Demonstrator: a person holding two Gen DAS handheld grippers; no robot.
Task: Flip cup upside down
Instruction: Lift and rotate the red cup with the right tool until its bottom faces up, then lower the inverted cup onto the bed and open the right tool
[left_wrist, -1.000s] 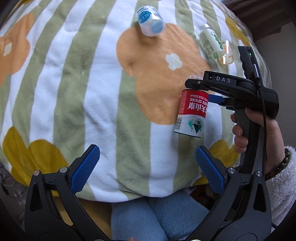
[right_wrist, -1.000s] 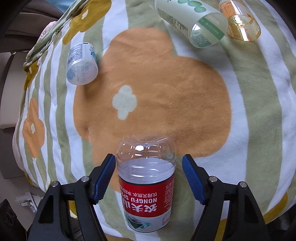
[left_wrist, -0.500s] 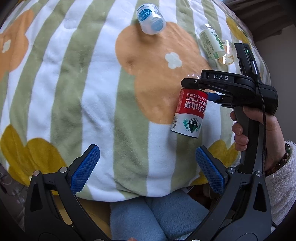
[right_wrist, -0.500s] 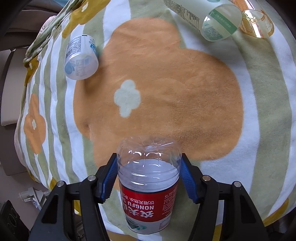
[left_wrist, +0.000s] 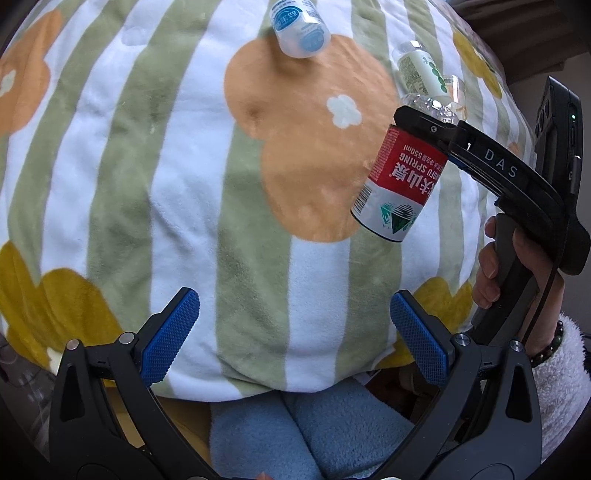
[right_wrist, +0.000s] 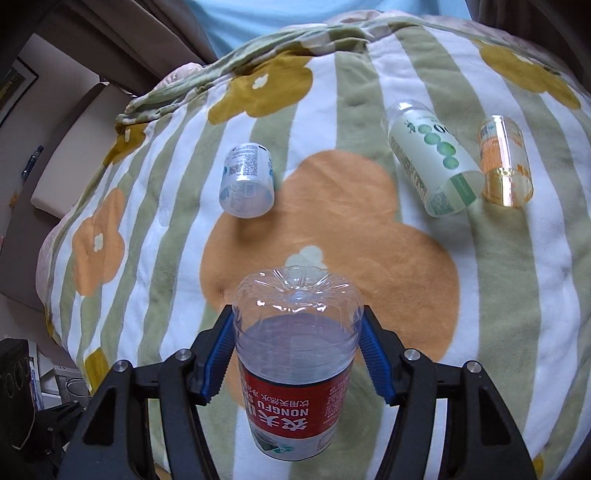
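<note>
Over the striped flower blanket (left_wrist: 177, 155), on the left, the left gripper (left_wrist: 291, 332) hangs idle with its blue pads spread wide and nothing between them. Further along lies a blue-labelled cup (right_wrist: 246, 181) on its side, well apart from the action. Toward the middle-right, the right gripper (right_wrist: 297, 354) is clamped on the red-labelled cup (right_wrist: 293, 354) and has it raised off the blanket, tilted, closed clear bottom up and open rim pointing down, label upside down. So the turning looks nearly done; what's left, I'd judge, is levelling it and setting it down. At the far right lie a green-dotted cup (right_wrist: 432, 162) and an orange cup (right_wrist: 504, 166), touching, clear of the landing spot.
</note>
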